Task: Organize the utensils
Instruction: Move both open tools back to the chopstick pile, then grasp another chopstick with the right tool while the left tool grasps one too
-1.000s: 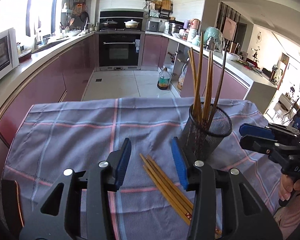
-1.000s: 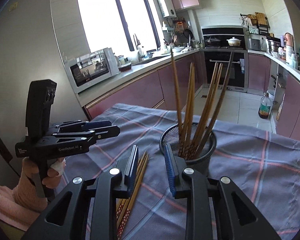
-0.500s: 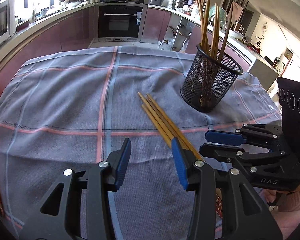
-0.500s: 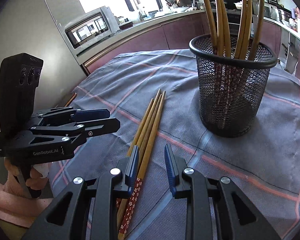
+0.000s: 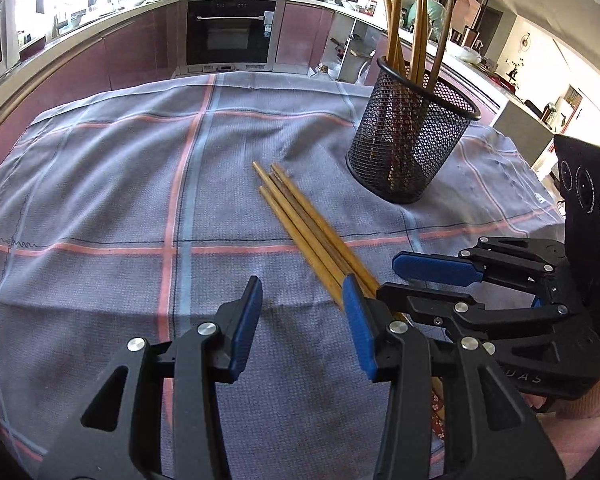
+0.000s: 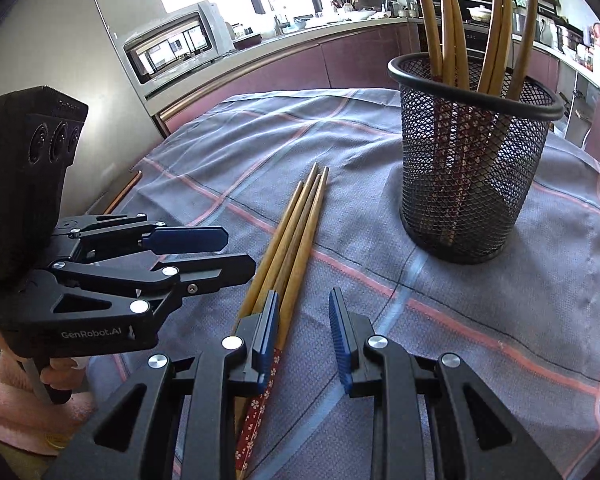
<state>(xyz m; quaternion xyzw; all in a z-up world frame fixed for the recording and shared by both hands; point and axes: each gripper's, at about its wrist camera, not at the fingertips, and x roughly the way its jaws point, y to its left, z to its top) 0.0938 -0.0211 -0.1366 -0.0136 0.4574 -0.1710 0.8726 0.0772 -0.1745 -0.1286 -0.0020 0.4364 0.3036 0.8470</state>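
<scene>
Several wooden chopsticks (image 5: 304,224) lie side by side on the checked cloth, also in the right wrist view (image 6: 296,232). A black mesh holder (image 5: 412,144) stands upright beyond them with several chopsticks in it; it shows in the right wrist view (image 6: 472,160) too. My left gripper (image 5: 300,320) is open and empty, low over the cloth just left of the chopsticks' near ends. My right gripper (image 6: 304,328) is open and empty, its left finger over the chopsticks' patterned ends. Each gripper shows in the other's view, the right (image 5: 428,280) and the left (image 6: 216,252).
The grey-blue cloth (image 5: 100,200) with pink lines covers the table. A kitchen counter with a microwave (image 6: 172,44) runs along the left, an oven (image 5: 228,32) at the back. The table's edge lies right of the holder.
Both grippers have dropped lower and tilted down toward the cloth, closing in on the loose chopsticks' near ends. Both stay open. The chopsticks and holder have not moved.
</scene>
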